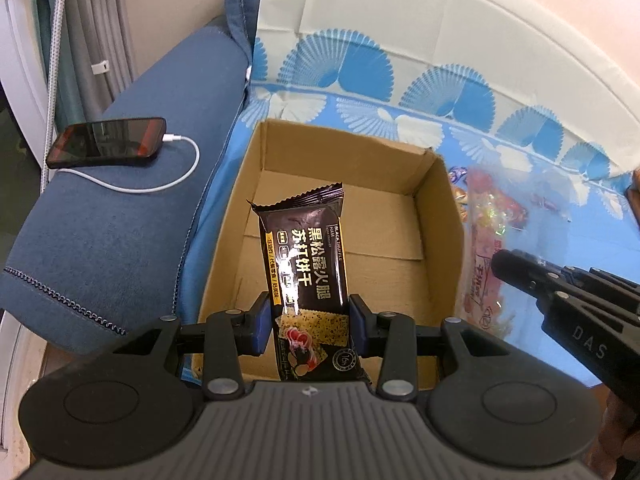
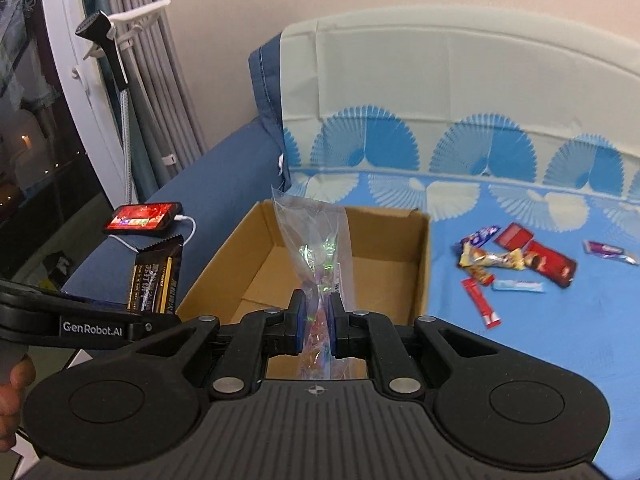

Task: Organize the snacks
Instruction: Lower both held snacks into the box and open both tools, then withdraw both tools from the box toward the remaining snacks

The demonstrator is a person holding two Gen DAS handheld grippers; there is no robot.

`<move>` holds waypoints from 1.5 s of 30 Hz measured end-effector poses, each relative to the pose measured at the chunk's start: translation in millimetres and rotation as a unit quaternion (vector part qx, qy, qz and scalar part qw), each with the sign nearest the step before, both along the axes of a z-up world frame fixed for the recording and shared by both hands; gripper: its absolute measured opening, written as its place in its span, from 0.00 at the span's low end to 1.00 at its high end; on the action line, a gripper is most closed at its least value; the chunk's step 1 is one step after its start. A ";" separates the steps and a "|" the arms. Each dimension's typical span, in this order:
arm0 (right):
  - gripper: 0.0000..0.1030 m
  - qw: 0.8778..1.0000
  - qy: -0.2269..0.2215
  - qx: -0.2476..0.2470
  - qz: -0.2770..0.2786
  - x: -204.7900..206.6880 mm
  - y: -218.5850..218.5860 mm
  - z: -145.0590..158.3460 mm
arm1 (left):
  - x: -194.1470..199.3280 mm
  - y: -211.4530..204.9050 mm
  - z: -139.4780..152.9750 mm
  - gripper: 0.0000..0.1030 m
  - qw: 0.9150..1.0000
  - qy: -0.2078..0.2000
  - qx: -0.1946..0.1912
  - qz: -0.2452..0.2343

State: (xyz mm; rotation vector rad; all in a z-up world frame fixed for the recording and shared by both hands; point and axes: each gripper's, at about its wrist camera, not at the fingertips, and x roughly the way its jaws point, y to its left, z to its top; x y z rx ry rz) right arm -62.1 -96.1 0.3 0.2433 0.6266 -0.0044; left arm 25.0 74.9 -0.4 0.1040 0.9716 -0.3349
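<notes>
Blue fan-patterned cloth (image 2: 560, 320) covers the sofa seat where an open cardboard box (image 1: 440, 208) sits beside the blue armrest (image 1: 120, 220). Over that box the left claw (image 1: 312, 324) is clenched on the lower part of a dark cracker packet (image 1: 306, 256), which stands tilted above the box's bare floor. Just to its right, the right claw (image 2: 316, 320) pinches a clear crinkly bag (image 2: 316, 240) narrowly between its blue pads (image 2: 299, 322), the bag rising over the box's near edge. Further right on the cloth, well apart from the box, lies a loose scatter of small snack packets (image 2: 516, 260). On the armrest rests a phone (image 1: 106, 142) with a white cable (image 1: 176, 176) plugged in.
</notes>
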 end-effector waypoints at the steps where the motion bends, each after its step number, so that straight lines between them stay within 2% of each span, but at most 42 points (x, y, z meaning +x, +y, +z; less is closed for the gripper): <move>1: 0.12 1.000 0.004 0.003 0.002 5.5 0.2 -3.6 | 4.2 -0.5 -2.8 0.42 1.000 0.002 0.002 0.001; 9: 0.11 1.000 0.013 0.013 0.005 51.3 -2.6 -26.6 | 51.4 -12.8 -30.2 0.43 1.000 0.018 0.022 0.008; 11: 0.13 1.000 0.017 0.024 -0.006 64.6 -8.3 -31.4 | 64.2 -14.4 -34.7 0.59 0.999 0.032 0.022 0.008; 12: 0.16 0.999 0.019 0.027 -0.020 68.6 -12.2 -31.2 | 67.2 -13.4 -34.0 0.87 0.999 0.033 0.016 0.009; 13: 0.30 0.999 0.021 0.028 -0.035 70.4 -17.2 -29.9 | 68.1 -11.2 -32.0 0.99 1.000 0.026 0.008 0.013; 14: 0.48 0.998 0.022 0.029 -0.046 70.2 -22.3 -27.3 | 65.4 -7.9 -28.8 1.00 1.000 0.008 -0.002 0.018; 16: 0.65 0.997 0.020 0.031 -0.062 64.5 -28.9 -22.1 | 61.9 -7.1 -26.5 1.00 1.000 -0.002 -0.001 0.010; 20: 0.82 0.997 0.030 0.012 -0.070 39.2 -25.1 -15.5 | 49.2 -1.7 -30.2 1.00 1.000 0.014 0.022 0.001; 24: 0.85 0.996 0.054 0.018 -0.066 0.0 -20.8 -19.5 | 16.1 13.6 -33.4 1.00 0.999 0.023 0.031 0.019; 28: 0.89 0.996 0.067 0.020 -0.051 -40.0 -2.5 -18.4 | -27.7 21.6 -35.0 1.00 0.998 0.015 0.044 0.033; 33: 0.92 0.998 0.050 -0.023 -0.024 -69.7 22.7 -5.9 | -67.4 17.5 -28.3 1.00 0.997 -0.027 0.072 0.015; 36: 0.94 0.998 0.027 -0.044 -0.025 -82.3 29.7 4.1 | -79.4 15.8 -20.8 1.00 0.996 -0.043 0.074 0.007; 45: 0.95 0.998 -0.001 -0.046 -0.042 -109.9 28.1 13.5 | -96.9 15.8 -7.7 1.00 0.995 -0.064 0.073 0.002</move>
